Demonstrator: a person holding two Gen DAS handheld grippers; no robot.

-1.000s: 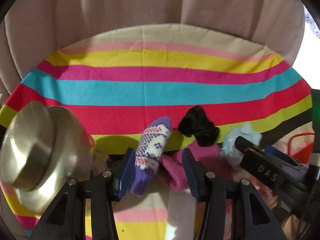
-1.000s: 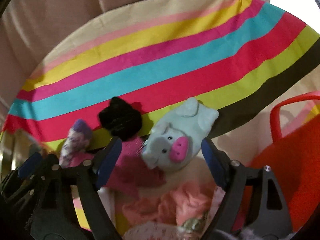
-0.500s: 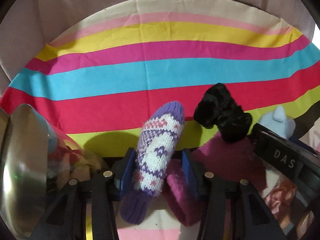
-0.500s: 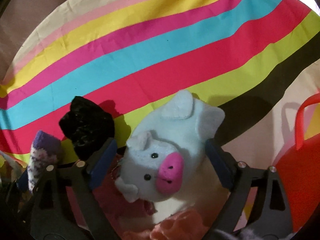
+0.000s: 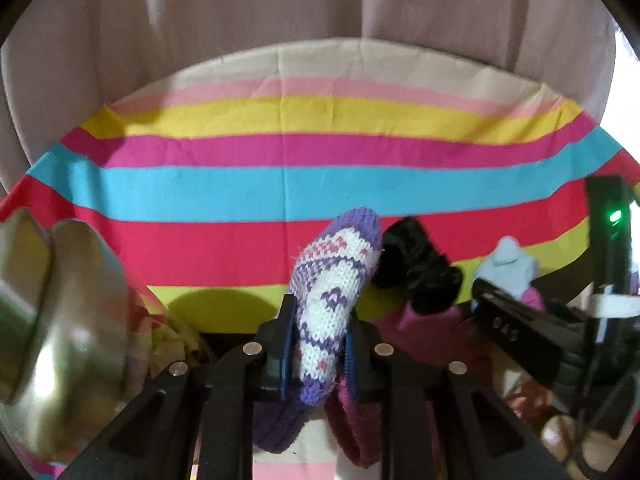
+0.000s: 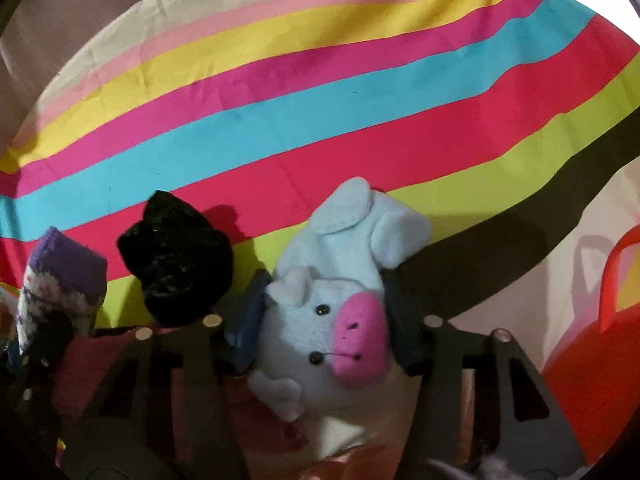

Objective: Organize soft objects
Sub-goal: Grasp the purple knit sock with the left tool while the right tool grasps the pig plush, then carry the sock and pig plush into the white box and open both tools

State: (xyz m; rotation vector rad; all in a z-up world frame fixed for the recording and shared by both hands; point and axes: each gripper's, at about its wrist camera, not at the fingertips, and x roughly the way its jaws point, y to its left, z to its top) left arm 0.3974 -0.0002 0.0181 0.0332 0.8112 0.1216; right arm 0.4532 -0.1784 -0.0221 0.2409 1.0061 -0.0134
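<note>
My left gripper point(image 5: 318, 346) is shut on a purple and white knitted sock point(image 5: 334, 284), which sticks up between its blue pads. The sock also shows at the left edge of the right wrist view point(image 6: 60, 284). My right gripper point(image 6: 326, 312) is shut on a light blue plush pig with a pink snout point(image 6: 340, 304). A black fuzzy item point(image 5: 416, 268) lies on the striped cloth between the two; it also shows in the right wrist view point(image 6: 176, 256). A magenta knit piece point(image 5: 416, 324) lies under it.
A striped cloth point(image 5: 280, 184) covers the surface, with a beige curtain point(image 5: 320, 12) behind. A shiny metal object point(image 5: 60, 312) stands at the left. An orange basket with a handle point(image 6: 600, 336) stands at the right. Pink and peach fabrics lie near the grippers.
Both grippers closed: the left on the knitted sock, the right on the plush pig. The left gripper has risen a little with the sock in it.
</note>
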